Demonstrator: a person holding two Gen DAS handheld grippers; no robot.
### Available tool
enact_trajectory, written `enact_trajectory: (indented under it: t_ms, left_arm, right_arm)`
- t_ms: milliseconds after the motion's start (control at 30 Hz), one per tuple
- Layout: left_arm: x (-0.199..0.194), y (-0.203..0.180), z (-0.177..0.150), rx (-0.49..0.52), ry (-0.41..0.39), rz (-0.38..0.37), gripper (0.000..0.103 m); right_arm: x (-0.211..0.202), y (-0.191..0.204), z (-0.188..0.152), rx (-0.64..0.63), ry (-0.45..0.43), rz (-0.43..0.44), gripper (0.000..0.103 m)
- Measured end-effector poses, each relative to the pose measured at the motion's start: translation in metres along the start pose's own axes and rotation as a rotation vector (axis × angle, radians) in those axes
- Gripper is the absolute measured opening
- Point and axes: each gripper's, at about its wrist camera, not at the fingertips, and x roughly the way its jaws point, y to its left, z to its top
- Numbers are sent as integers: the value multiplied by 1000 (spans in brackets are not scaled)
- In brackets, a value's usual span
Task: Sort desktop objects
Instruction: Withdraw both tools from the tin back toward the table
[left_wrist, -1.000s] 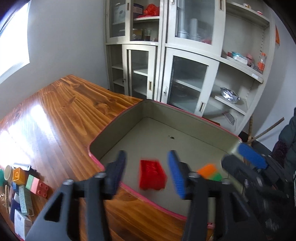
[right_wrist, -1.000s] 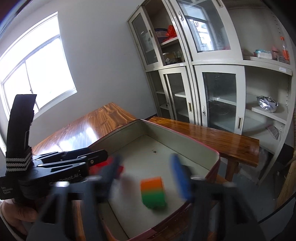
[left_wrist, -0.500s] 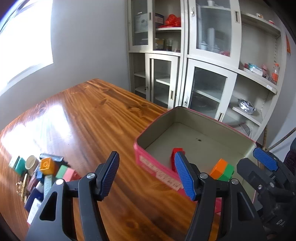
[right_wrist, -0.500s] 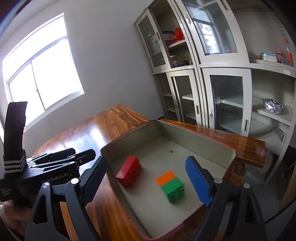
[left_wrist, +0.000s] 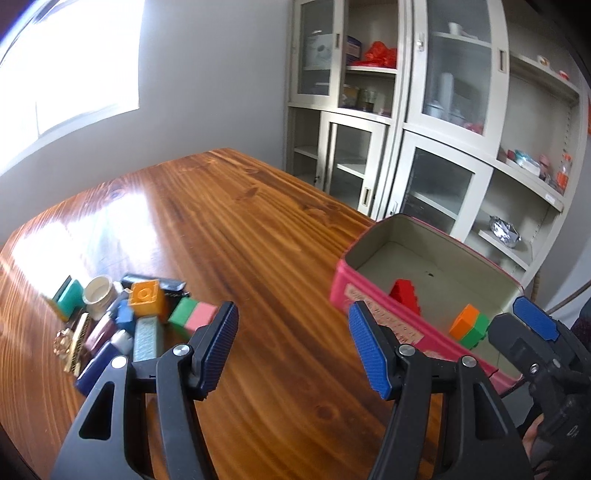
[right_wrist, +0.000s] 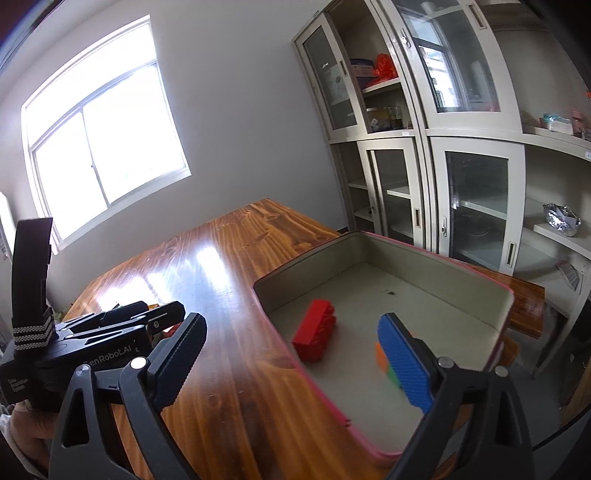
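Blocks pile (left_wrist: 140, 317) only in left view; both claws (left_wrist: 291, 350) (right_wrist: 291, 362) open, empty; right's just widened

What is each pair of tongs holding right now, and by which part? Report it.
Nothing. The left tongs stand open over bare tabletop; the right tongs, jaws just opening, hold nothing, with the orange-and-green block lying free in the tin.

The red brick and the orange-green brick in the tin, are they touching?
Apart. The right wrist view shows bare tin floor between the red brick and the orange-green brick.
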Motion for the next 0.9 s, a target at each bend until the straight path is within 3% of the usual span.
enact_trajectory:
  t_ms: [433,900]
  left_arm:
    - [-15,90,-30,-114,5,102,66]
    - [-18,158,-60,-183,67,135,66]
  right_arm:
    - [13,53,-10,-92,60,33,97]
    - [28,85,-30,-161,136,73,97]
